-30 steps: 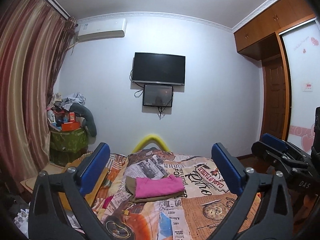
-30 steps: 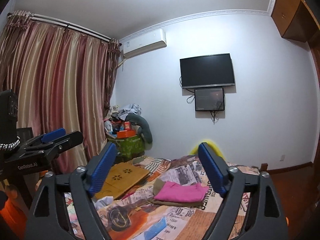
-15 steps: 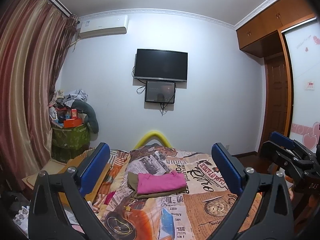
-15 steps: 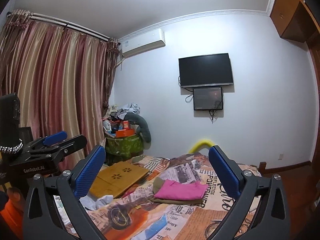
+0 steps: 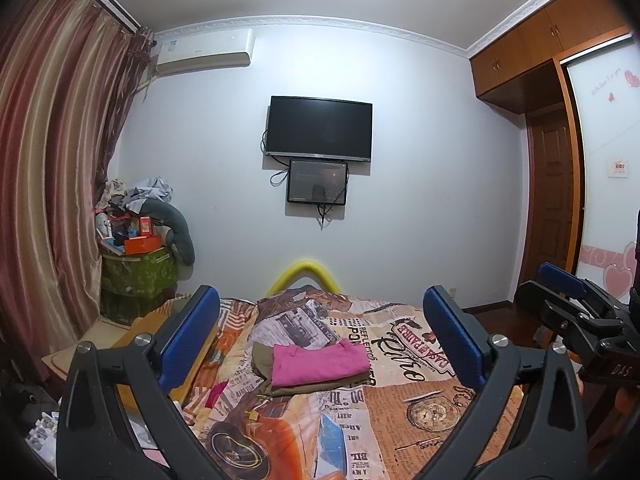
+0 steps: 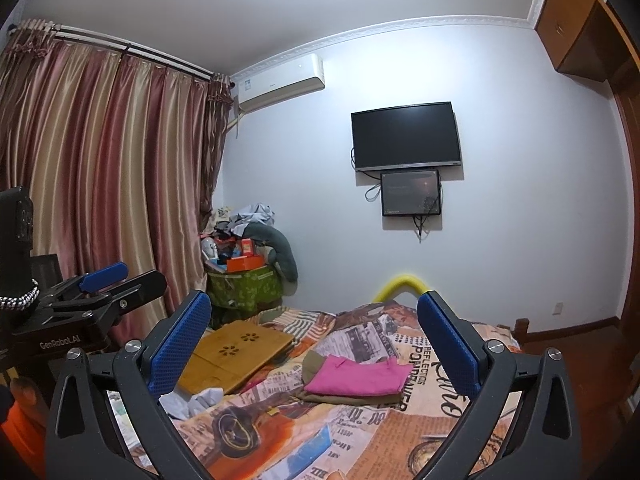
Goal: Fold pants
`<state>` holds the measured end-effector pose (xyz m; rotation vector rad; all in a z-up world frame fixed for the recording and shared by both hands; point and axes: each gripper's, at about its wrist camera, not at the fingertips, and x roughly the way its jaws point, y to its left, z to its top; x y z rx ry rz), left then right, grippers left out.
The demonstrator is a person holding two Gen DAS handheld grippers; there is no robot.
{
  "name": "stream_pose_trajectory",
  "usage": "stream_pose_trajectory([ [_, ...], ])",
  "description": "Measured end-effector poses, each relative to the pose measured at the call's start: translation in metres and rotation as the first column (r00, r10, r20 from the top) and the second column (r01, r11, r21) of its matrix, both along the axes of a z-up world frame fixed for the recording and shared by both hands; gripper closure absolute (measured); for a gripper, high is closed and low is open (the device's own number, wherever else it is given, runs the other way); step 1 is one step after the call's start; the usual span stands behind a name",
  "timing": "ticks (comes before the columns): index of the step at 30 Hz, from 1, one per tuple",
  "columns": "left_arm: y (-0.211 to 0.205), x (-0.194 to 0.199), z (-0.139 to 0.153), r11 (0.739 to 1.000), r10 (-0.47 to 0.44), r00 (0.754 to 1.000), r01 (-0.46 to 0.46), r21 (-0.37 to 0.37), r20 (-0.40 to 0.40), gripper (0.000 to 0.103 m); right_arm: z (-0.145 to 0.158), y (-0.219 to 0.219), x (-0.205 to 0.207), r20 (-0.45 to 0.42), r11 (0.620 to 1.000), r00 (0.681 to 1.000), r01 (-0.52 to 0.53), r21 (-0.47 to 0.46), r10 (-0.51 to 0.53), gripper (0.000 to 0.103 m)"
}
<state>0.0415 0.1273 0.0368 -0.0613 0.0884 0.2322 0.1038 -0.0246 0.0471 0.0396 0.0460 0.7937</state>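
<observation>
Since a second ago the right gripper (image 6: 314, 344) has spread its fingers wider; the left gripper (image 5: 320, 336) stays spread, both empty and raised above the bed (image 5: 432, 412). Folded pink pants (image 5: 318, 364) lie on an olive garment (image 5: 304, 386) at twelve o'clock, well beyond both. Folding looks finished or between pieces; the next move would call for reaching down to a fresh pair.

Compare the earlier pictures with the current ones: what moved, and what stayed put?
The right gripper opened wider; both grippers tilted slightly downward, nothing grasped. The left gripper stayed open. The folded pink garment stayed on the olive one on the bed.
</observation>
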Motion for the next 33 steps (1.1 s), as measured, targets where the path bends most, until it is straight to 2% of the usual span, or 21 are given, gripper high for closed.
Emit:
stream_pose_trajectory([
  [33, -0.003, 0.008, -0.004, 0.999, -0.032, 0.999, 0.033, 0.018, -0.022, 0.0, -0.005, -0.01, 0.004, -0.056, 0.999, 0.998, 0.033, 0.013, -0.032, 0.0],
])
